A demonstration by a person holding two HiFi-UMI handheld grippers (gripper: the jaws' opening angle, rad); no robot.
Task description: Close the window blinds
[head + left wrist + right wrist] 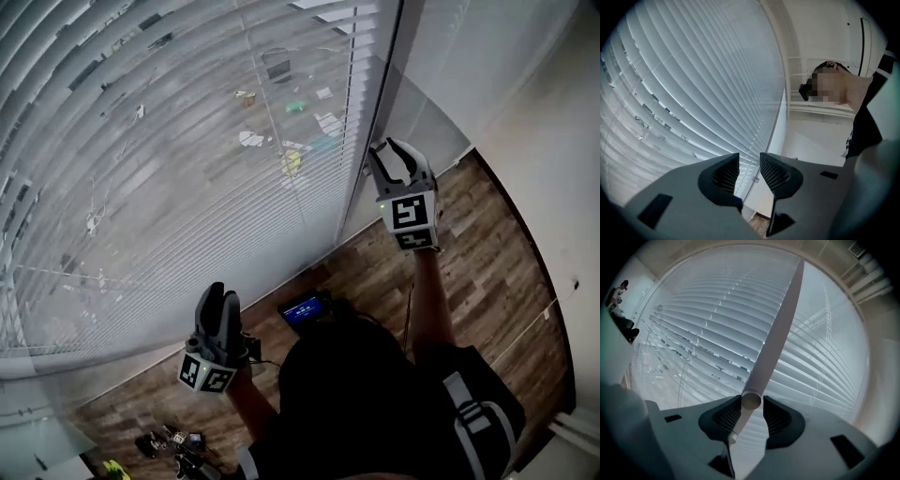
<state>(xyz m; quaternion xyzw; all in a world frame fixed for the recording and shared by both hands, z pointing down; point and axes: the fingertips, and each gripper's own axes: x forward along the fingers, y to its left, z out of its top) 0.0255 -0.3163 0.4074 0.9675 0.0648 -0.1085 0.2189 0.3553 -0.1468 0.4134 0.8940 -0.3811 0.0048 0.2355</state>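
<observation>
White slatted blinds (169, 169) cover the window ahead, and street shows between the slats. The blinds also fill the left gripper view (693, 93) and the right gripper view (708, 338). A white tilt wand (780, 319) hangs in front of them, its round lower end between my right gripper's (752, 404) pads. The right gripper (394, 148) is raised at the blinds' right edge, shut on the wand. My left gripper (220, 292) is lower, near the blinds' bottom; its jaws (750, 161) stand close together with only a narrow slit and nothing in it.
A wooden floor (487, 262) runs along below the window. A small device with a blue screen (305, 309) and some loose items (173, 441) lie on it. A white wall (544, 94) closes the right side. Another person (621, 291) stands far left.
</observation>
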